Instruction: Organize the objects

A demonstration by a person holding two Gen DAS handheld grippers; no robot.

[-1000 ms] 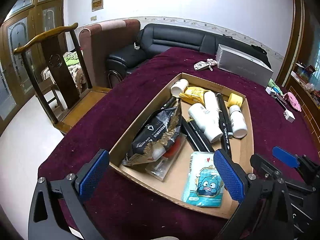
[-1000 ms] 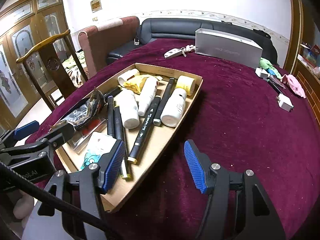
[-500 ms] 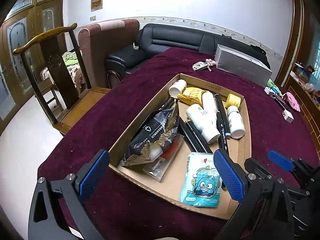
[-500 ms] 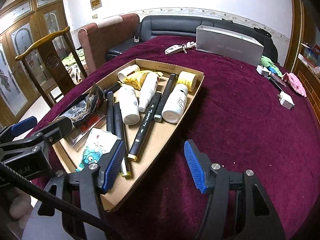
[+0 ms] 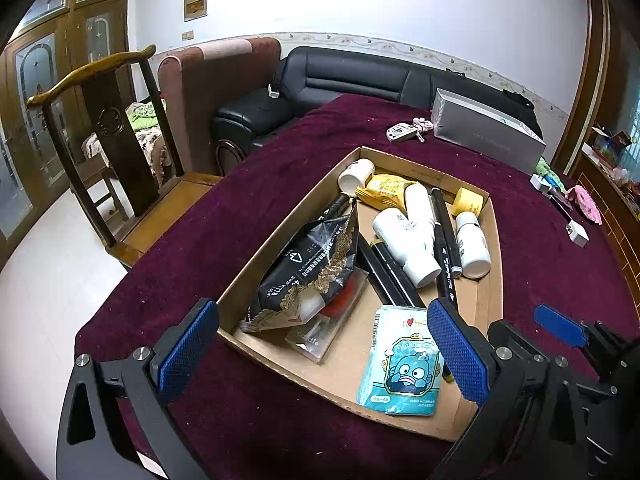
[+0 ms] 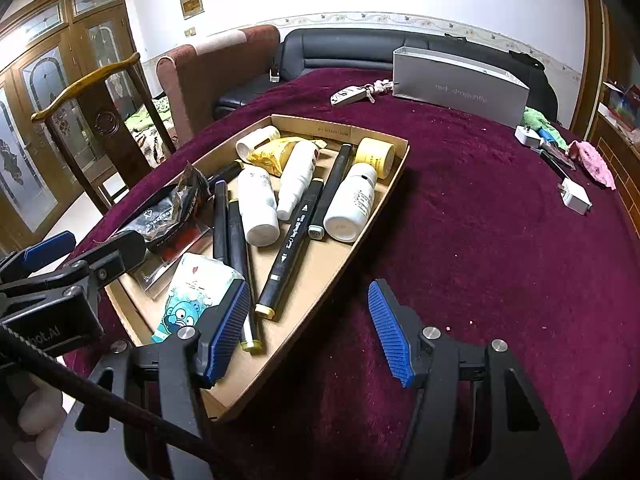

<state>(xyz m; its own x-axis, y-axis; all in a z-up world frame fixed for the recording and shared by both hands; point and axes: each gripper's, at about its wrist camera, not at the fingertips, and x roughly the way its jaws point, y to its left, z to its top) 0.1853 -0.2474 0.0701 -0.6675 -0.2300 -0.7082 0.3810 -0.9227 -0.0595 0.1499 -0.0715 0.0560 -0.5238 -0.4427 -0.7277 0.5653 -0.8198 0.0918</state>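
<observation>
A shallow cardboard tray lies on the maroon tablecloth. In it are white bottles, black markers, a yellow packet, a yellow roll, a black snack bag and a blue cartoon packet. My left gripper is open and empty above the tray's near end. My right gripper is open and empty over the tray's near right rim.
A grey box and a key fob lie at the table's far side. White chargers and a pink cloth lie at right. A wooden chair, armchair and black sofa stand behind.
Both grippers have drawn back slightly from the tray. Both stay open and empty; nothing in the tray has moved.
</observation>
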